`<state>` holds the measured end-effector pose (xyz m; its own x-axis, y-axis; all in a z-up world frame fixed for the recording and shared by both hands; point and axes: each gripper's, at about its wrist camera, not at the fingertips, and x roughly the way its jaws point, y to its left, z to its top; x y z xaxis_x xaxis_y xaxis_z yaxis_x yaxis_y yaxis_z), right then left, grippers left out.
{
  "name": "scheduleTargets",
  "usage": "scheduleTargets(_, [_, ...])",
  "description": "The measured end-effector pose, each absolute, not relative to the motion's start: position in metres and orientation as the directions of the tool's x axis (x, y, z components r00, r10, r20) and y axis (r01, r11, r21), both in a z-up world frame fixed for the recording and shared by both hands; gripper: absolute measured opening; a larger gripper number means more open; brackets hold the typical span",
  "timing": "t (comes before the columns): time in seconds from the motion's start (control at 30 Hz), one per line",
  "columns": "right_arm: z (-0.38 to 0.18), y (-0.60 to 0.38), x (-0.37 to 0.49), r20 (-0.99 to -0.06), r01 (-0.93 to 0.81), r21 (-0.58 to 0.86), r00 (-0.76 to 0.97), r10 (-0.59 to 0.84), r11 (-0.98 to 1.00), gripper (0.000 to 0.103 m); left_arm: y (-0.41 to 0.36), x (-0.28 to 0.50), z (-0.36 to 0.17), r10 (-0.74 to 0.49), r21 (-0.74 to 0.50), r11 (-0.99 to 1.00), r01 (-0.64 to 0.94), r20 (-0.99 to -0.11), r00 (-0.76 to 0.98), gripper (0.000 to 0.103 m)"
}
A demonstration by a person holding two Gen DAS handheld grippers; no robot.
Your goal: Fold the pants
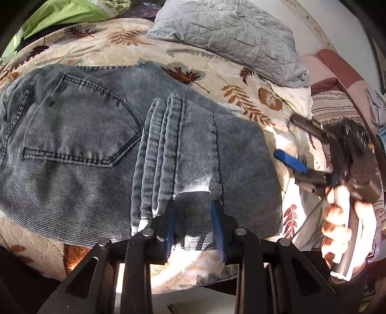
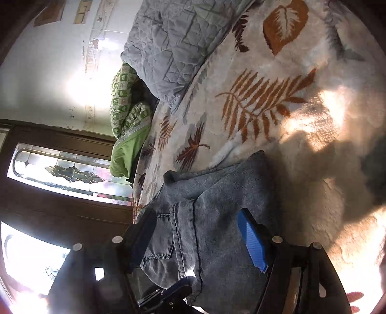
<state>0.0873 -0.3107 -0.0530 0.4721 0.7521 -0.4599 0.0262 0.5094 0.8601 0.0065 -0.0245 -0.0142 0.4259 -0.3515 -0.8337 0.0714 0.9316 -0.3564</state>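
Grey-blue jeans point(image 1: 101, 135) lie folded on the leaf-print bedspread point(image 1: 231, 79), back pocket up, with the leg hems stacked on top near the middle. My left gripper point(image 1: 194, 229) stands at the near edge of the jeans. Its blue pads point(image 1: 170, 231) sit either side of a flat strip of denim without squeezing it. A hand holds my right gripper point(image 1: 284, 135) open just off the right edge of the jeans, with nothing between its fingers. In the right wrist view the right gripper point(image 2: 195, 212) is wide open and the jeans point(image 2: 217, 193) lie ahead of it.
A grey quilted pillow point(image 1: 224, 36) lies at the far side of the bed and a green quilt point(image 1: 67, 14) at the far left. Striped pink bedding point(image 1: 337, 79) is at the right. The near bed edge runs just below the left gripper. A dark door with leaded glass point(image 2: 60, 171) stands beyond the bed.
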Motion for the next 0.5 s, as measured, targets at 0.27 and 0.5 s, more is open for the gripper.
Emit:
scheduleTargets(0.27, [-0.080, -0.322, 0.007, -0.541, 0.075, 0.822, 0.416, 0.731, 0.565, 0.073, -0.028, 0.036, -0.002, -0.345, -0.344, 0.935, 0.089, -0.818, 0.460, 0.053])
scheduleTargets(0.5, [-0.089, -0.308, -0.006, -0.599, 0.063, 0.773, 0.399, 0.694, 0.631, 0.031, -0.041, 0.036, -0.031, -0.220, -0.180, 0.975, 0.131, -0.869, 0.444, 0.052])
